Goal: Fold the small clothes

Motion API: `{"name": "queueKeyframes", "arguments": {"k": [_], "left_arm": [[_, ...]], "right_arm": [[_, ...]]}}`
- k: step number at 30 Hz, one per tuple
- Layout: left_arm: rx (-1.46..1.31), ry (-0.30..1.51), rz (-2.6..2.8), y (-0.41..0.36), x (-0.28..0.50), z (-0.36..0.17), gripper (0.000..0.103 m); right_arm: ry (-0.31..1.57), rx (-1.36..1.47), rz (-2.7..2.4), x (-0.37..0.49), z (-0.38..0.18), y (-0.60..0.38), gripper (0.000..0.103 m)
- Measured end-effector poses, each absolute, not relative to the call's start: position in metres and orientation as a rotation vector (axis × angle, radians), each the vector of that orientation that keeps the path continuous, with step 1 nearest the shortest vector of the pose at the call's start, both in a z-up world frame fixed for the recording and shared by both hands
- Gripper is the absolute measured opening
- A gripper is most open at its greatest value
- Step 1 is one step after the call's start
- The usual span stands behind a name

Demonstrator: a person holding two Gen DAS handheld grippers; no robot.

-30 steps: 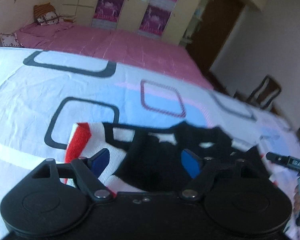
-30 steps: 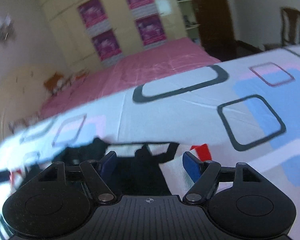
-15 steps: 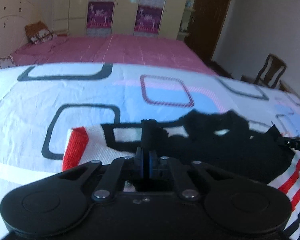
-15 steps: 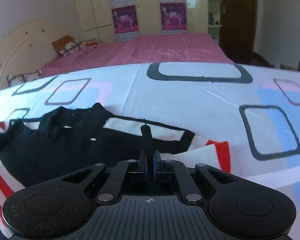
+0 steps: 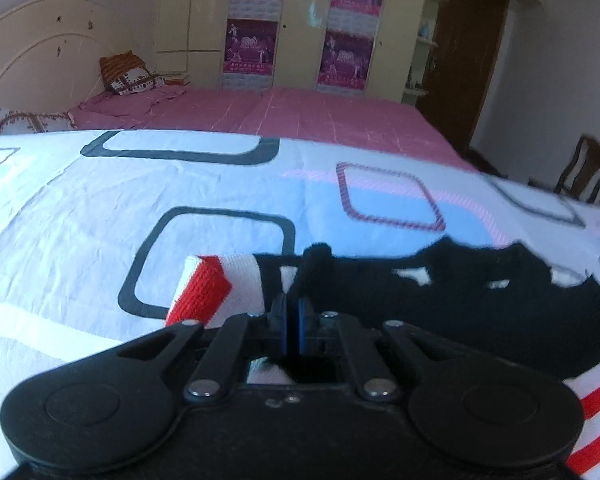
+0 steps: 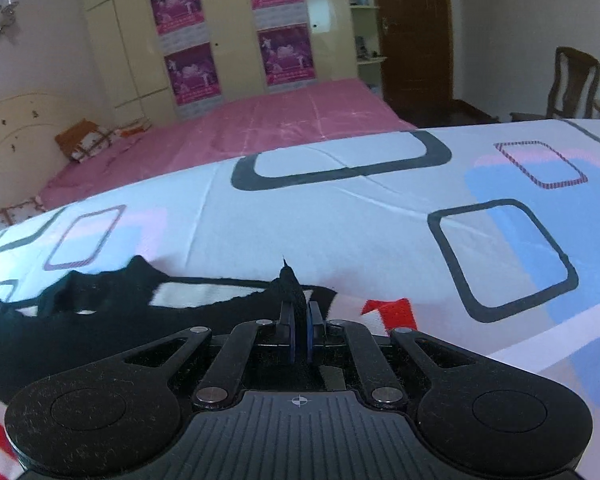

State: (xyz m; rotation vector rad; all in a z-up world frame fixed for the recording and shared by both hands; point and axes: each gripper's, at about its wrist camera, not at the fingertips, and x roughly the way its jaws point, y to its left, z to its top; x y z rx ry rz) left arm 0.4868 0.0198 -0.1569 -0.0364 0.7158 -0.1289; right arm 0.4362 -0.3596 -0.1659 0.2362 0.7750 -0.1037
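The left tool (image 5: 292, 320) is clamped on a pinch of black fabric at the near edge of the small garment (image 5: 440, 308), its blue pads pressed close with the cloth standing up between them. The right tool (image 6: 299, 334) is likewise closed tight on a peak of the same garment (image 6: 100, 320), black cloth sticking up at 12 o'clock from its pads. The garment lies on the bed sheet (image 5: 100, 220), white with rounded square outlines. From the left wrist view, its red-and-white sleeve (image 5: 204, 288) sits at 10 o'clock of the tool and the black body spreads toward 3 o'clock. From the right wrist view, a red cuff (image 6: 392, 308) shows at 2 o'clock, with the black body toward 9 o'clock. A pink bedspread (image 6: 280, 120) lies beyond.
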Motion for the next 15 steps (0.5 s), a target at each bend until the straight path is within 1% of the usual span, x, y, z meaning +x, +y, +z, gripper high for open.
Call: {"name": "queueKeyframes", "arguments": {"k": [1, 4, 6, 7, 8, 9, 10, 15], "left_arm": [[-0.023, 0.716, -0.127, 0.018, 0.486, -0.155, 0.007], [-0.003, 0.73, -0.138, 0.016, 0.486, -0.151, 0.014], [-0.007, 0.739, -0.139, 0.017, 0.484, -0.148, 0.028], [-0.007, 0.742, -0.139, 0.018, 0.482, -0.149, 0.033], [-0.008, 0.745, -0.139, 0.018, 0.481, -0.147, 0.048], [-0.009, 0.744, -0.137, 0.017, 0.479, -0.144, 0.063], [-0.007, 0.729, -0.131, 0.016, 0.475, -0.14, 0.066], [-0.015, 0.684, -0.166, 0.006, 0.459, -0.118, 0.066]], "right_arm": [[0.772, 0.221, -0.103, 0.437, -0.166, -0.358, 0.004], [0.783, 0.202, -0.081, 0.437, -0.159, -0.357, 0.005], [0.76, 0.204, -0.091, 0.431, -0.15, -0.359, 0.031], [0.733, 0.203, -0.099, 0.427, -0.145, -0.359, 0.055], [0.708, 0.198, -0.103, 0.421, -0.14, -0.356, 0.063], [0.695, 0.189, -0.092, 0.417, -0.135, -0.354, 0.063], [0.693, 0.172, -0.083, 0.415, -0.132, -0.351, 0.063], [0.677, 0.075, -0.053, 0.401, -0.12, -0.324, 0.063]]}}
